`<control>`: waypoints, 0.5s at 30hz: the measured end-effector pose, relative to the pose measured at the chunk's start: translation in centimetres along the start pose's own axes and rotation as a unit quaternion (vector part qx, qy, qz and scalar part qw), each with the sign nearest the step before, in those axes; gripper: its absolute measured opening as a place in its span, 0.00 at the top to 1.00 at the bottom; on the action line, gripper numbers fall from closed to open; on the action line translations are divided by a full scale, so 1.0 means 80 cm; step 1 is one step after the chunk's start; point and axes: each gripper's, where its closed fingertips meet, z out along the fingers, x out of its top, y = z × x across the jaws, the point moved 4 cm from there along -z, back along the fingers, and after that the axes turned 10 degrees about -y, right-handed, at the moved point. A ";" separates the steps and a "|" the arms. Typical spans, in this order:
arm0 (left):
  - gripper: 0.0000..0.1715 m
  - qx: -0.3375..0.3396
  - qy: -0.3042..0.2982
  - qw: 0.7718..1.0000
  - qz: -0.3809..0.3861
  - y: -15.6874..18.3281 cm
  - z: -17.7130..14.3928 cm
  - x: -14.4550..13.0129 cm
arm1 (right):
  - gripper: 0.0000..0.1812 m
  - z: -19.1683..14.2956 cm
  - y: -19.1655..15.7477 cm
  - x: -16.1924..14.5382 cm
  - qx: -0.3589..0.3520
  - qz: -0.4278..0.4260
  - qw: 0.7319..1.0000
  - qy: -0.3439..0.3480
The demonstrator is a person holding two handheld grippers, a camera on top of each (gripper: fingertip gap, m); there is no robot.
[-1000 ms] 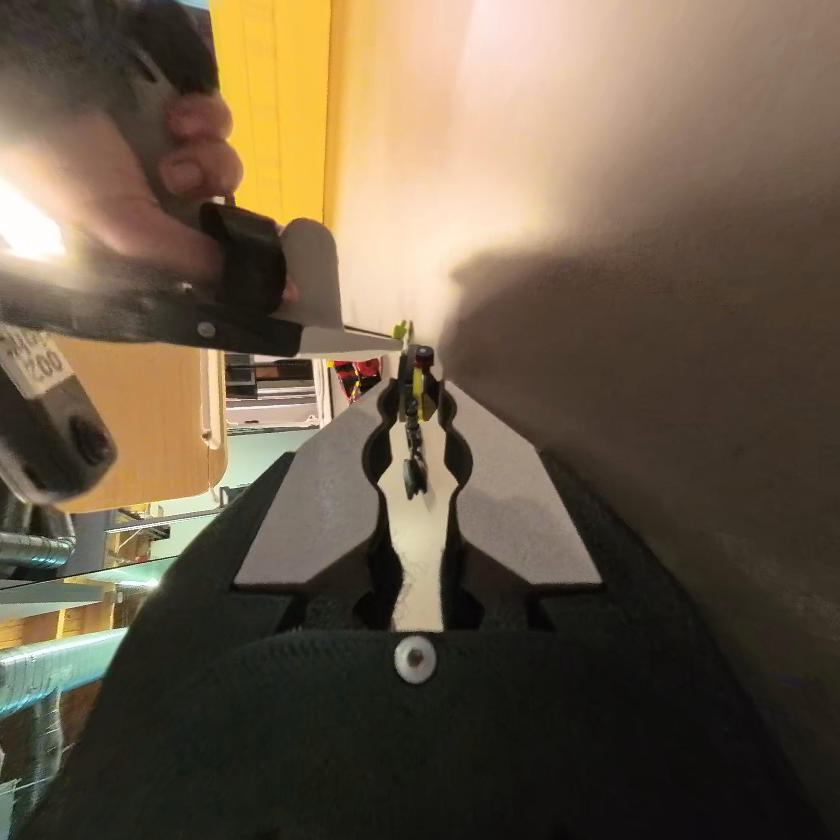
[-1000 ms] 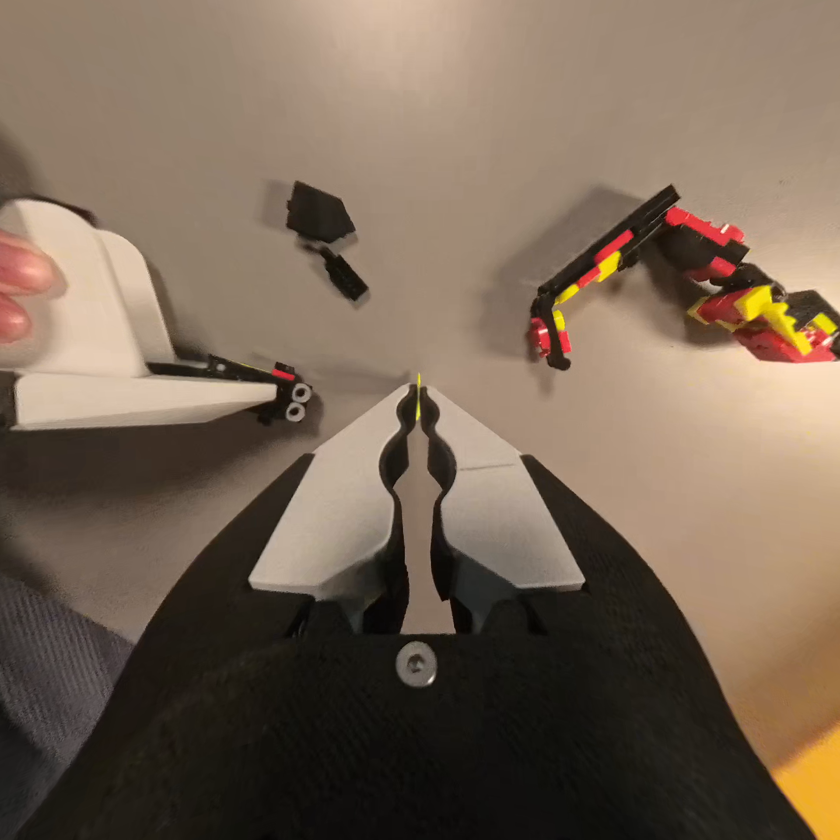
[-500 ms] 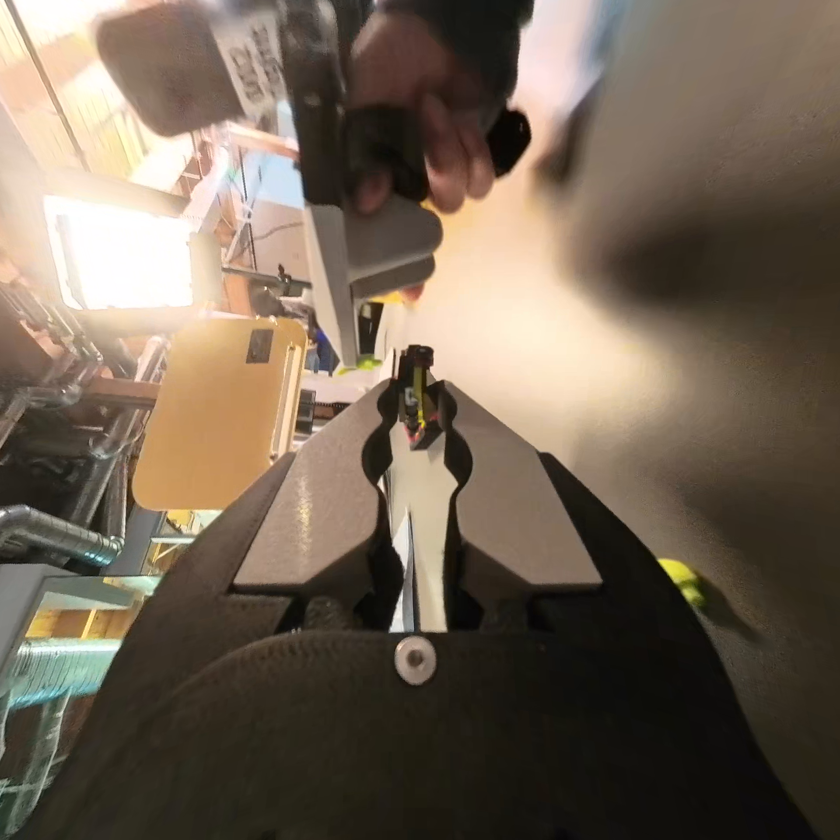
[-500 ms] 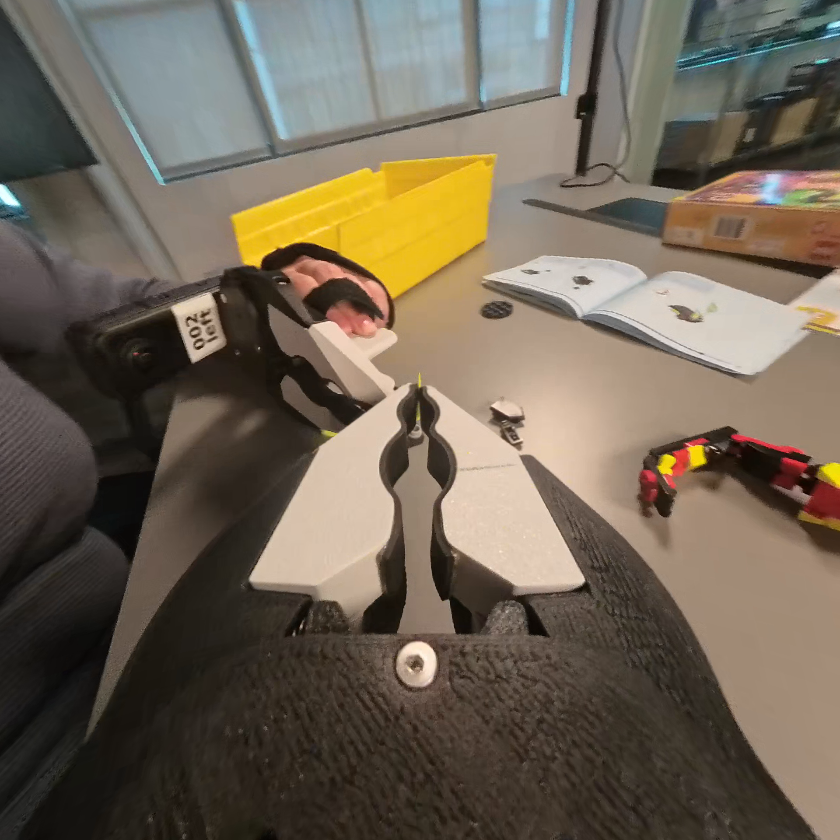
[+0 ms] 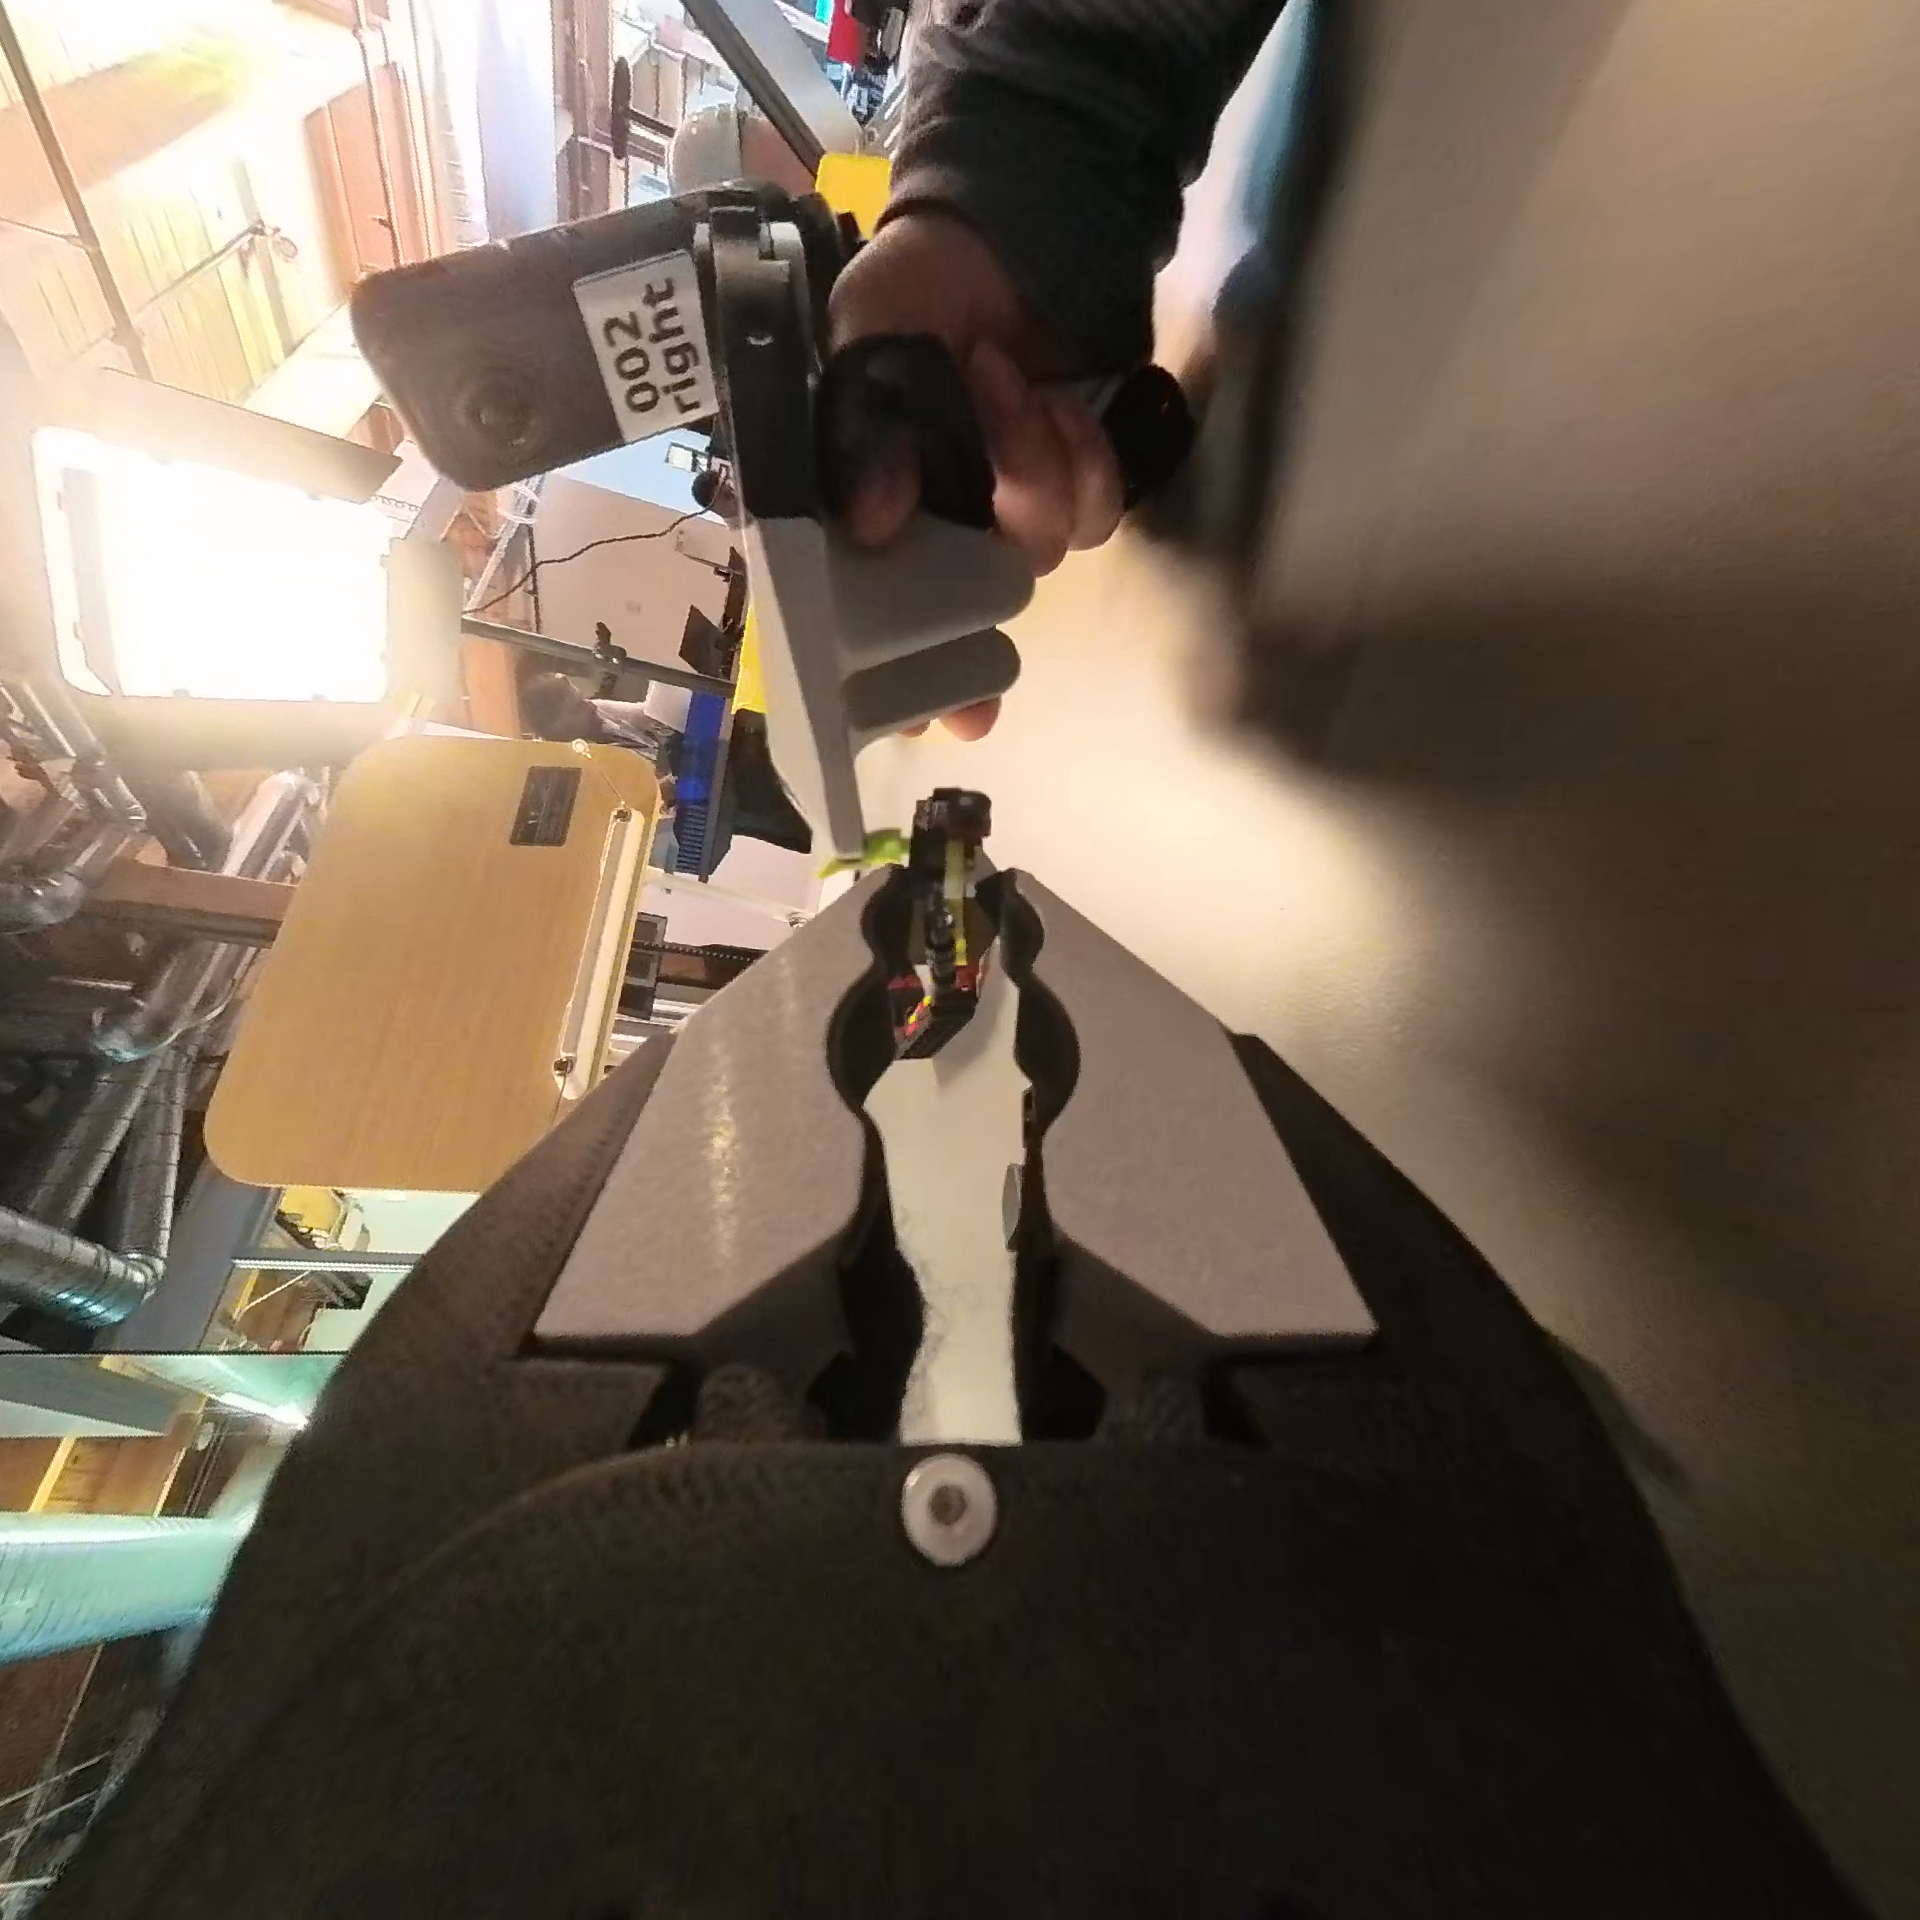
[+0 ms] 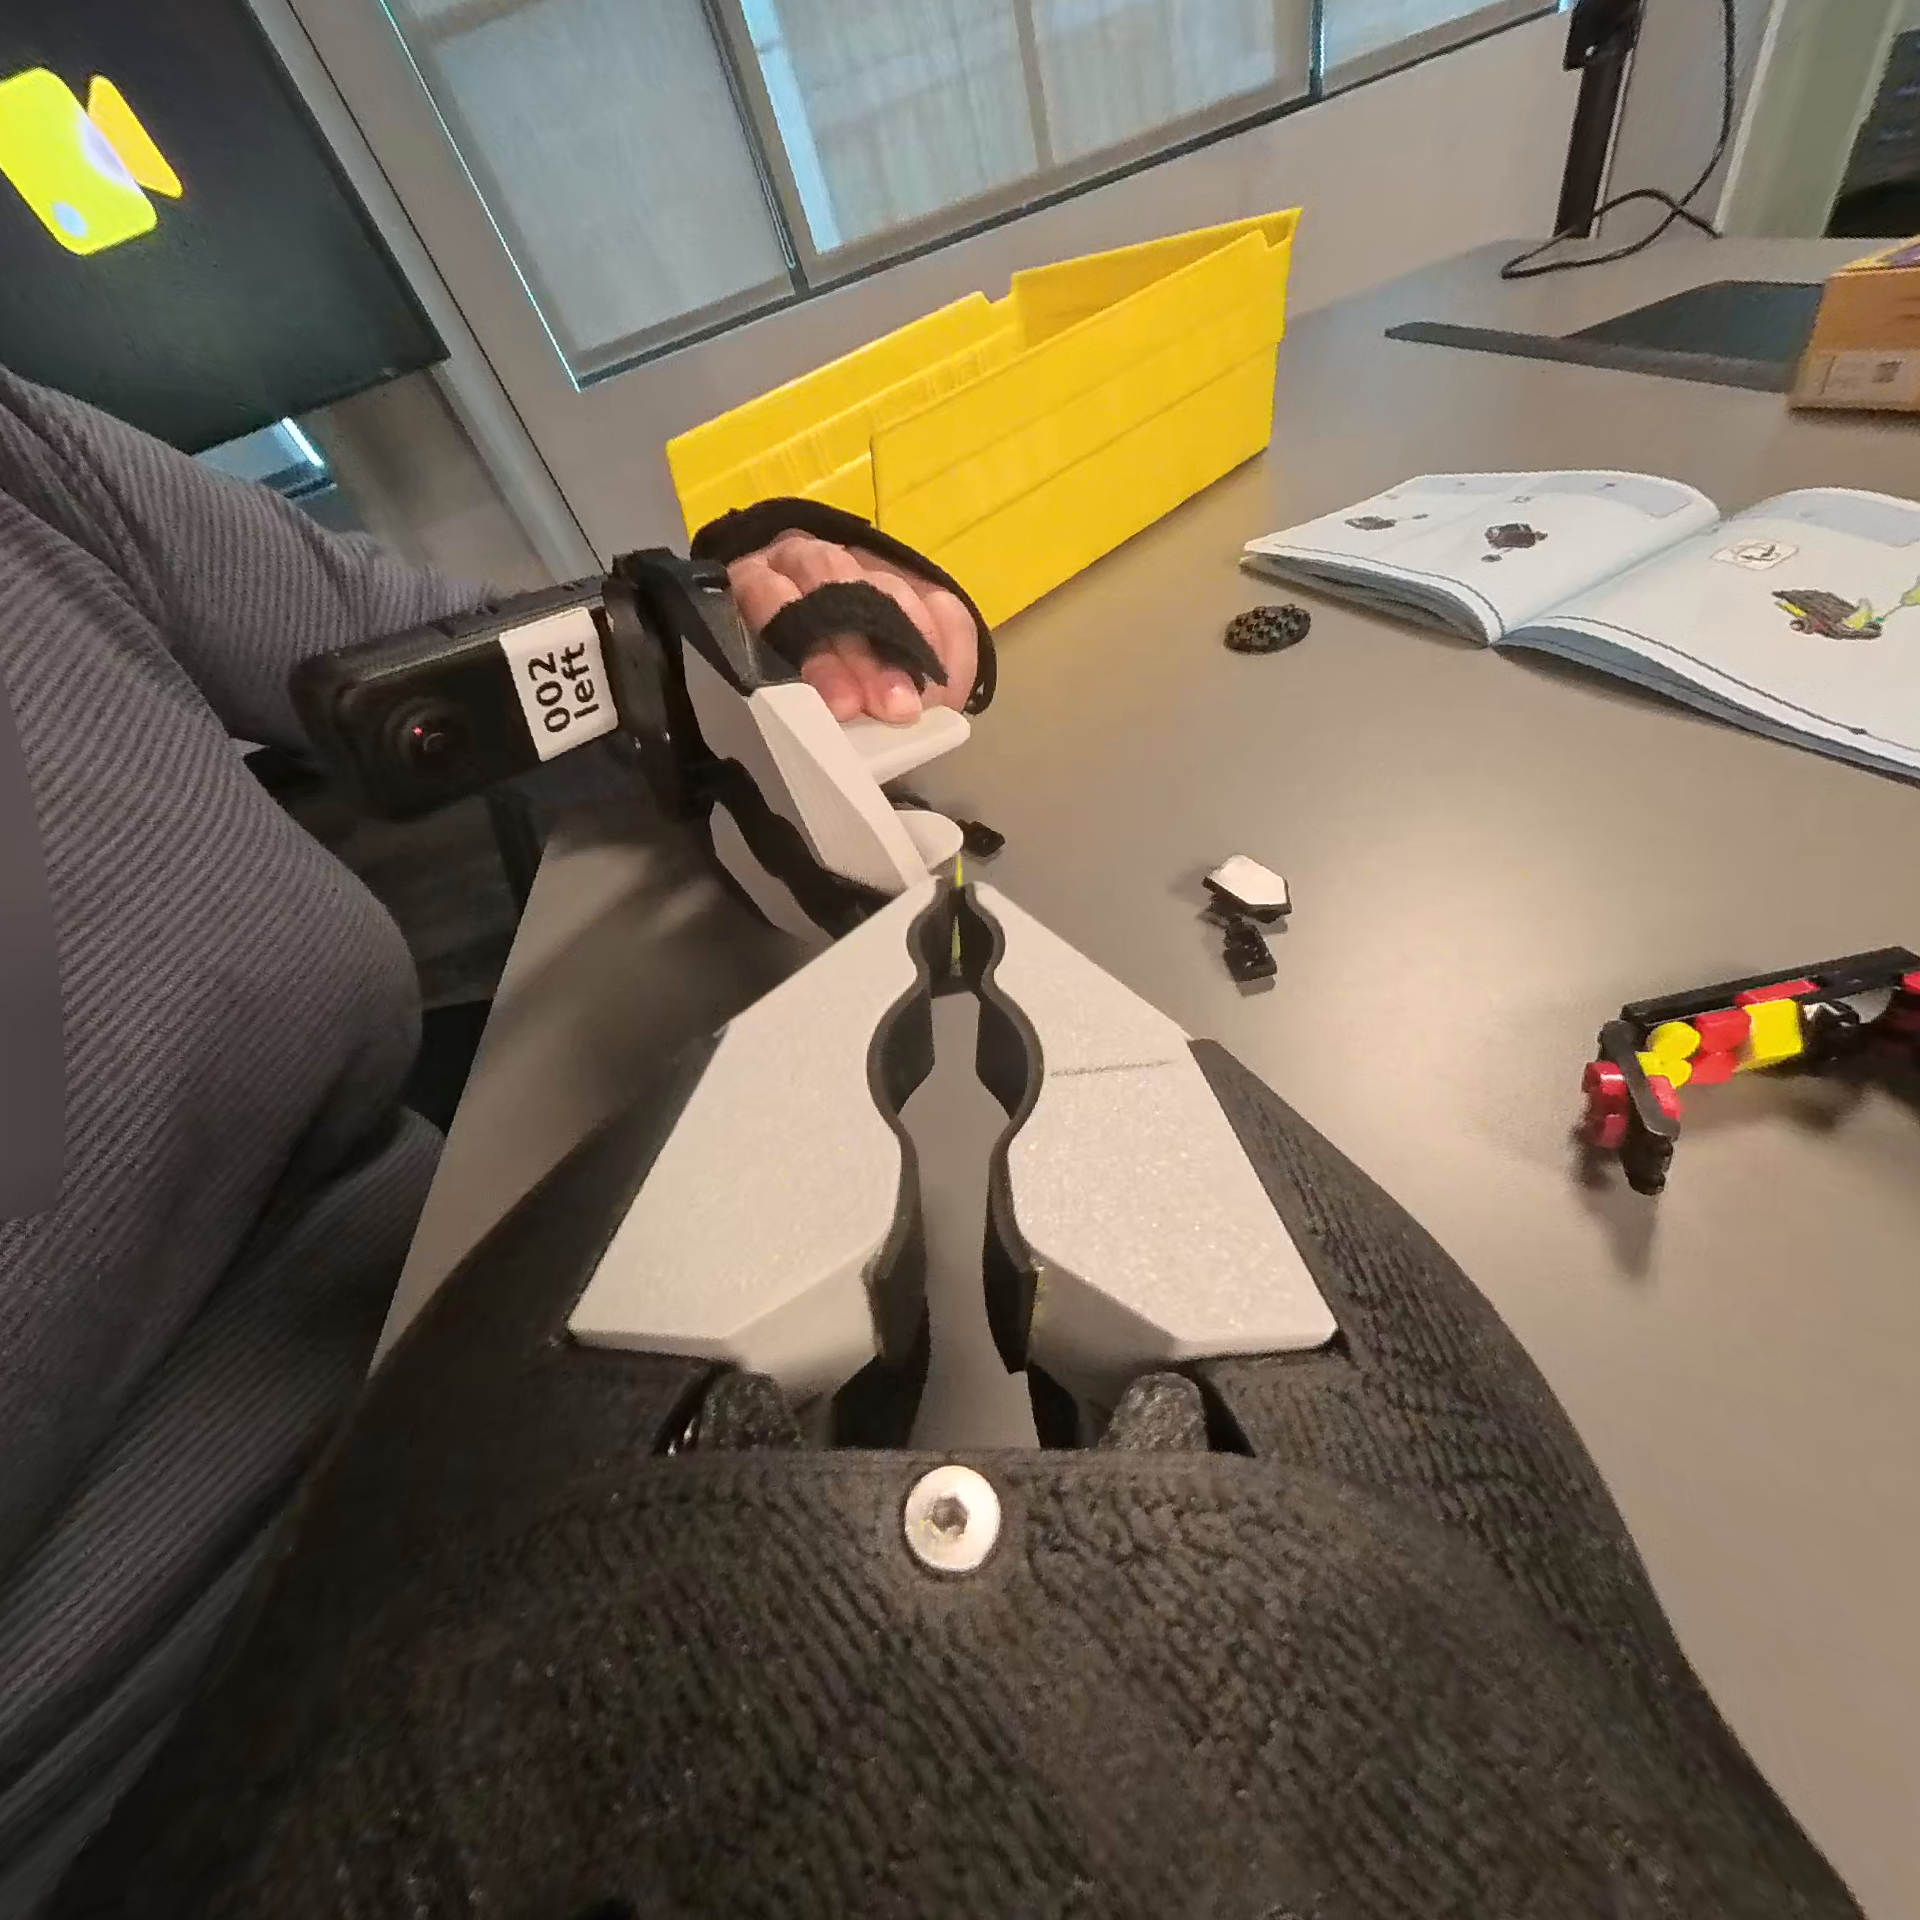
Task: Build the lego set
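Your left gripper pinches the black sub-assembly above the table; your right gripper nips a thin lime piece beside it. Joining step: align, then press squarely.

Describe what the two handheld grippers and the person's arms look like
Both grippers, left and right, have pale grey, wedge-shaped plastic fingers with wavy black inner edges, on a rough black body with a silver screw. Each carries a black camera bearing a white label, and black straps wrap the hand. The sleeves are dark grey ribbed fabric.
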 end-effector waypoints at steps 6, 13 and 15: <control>0.91 0.000 0.002 1.000 -0.001 0.000 -0.001 0.001 | 1.00 0.001 0.000 -0.001 -0.007 -0.011 1.000 -0.007; 0.91 -0.009 0.005 1.000 -0.016 0.001 0.000 0.004 | 1.00 0.001 -0.004 -0.003 0.000 -0.022 1.000 -0.014; 0.91 -0.005 0.005 1.000 -0.016 0.000 0.000 0.005 | 1.00 0.000 -0.004 -0.003 0.002 -0.015 1.000 -0.009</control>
